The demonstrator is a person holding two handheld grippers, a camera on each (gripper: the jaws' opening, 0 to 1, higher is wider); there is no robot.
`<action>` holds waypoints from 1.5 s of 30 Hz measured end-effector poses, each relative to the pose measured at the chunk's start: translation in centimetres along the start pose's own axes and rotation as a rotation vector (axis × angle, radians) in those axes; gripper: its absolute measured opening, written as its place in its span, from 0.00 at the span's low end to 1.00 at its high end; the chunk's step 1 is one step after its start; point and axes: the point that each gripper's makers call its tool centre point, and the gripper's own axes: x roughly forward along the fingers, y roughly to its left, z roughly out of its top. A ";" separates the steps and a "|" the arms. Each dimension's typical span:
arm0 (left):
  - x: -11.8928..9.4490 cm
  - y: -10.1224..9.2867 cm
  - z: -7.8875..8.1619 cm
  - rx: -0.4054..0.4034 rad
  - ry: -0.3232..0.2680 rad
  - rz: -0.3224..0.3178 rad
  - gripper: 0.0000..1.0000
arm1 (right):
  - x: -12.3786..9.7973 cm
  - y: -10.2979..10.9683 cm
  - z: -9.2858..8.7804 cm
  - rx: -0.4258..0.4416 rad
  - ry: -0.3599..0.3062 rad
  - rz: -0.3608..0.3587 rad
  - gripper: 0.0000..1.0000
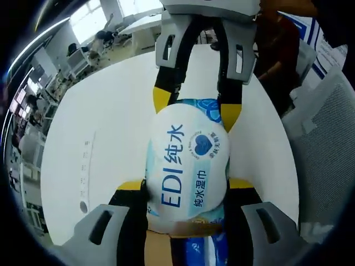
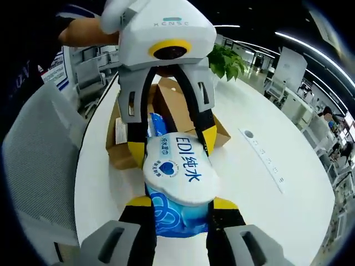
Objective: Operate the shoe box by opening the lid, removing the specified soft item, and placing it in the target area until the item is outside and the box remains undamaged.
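Showing the wet-wipes pack (image 1: 187, 166), held above the white table (image 1: 111, 127) between both tools: left gripper (image 1: 187, 191) clamped on one end, right gripper (image 2: 180, 202) clamped on the other; open brown shoe box (image 2: 166, 111) on the table behind.

Wipes pack (image 1: 187, 166) btwn both grippers
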 end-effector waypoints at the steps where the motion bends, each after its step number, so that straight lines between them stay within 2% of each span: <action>1: 0.3 0.1 -0.2 -0.001 0.003 0.006 0.53 | 0.2 -0.1 -0.1 -0.002 -0.001 0.000 0.28; 15: 2.8 0.7 -2.2 -0.044 0.033 0.027 0.53 | 2.9 -0.9 -1.4 -0.038 -0.004 0.036 0.28; 29: 5.1 0.7 -4.1 -0.054 0.097 0.026 0.54 | 5.0 -0.9 -2.6 -0.061 -0.013 0.053 0.28; 36: 5.7 0.6 -4.4 -0.042 0.123 0.030 0.54 | 5.6 -0.9 -3.2 -0.062 -0.030 0.059 0.29; 45: 5.8 0.6 -4.3 -0.040 0.120 0.034 0.54 | 5.9 -0.9 -3.8 -0.069 -0.046 0.073 0.33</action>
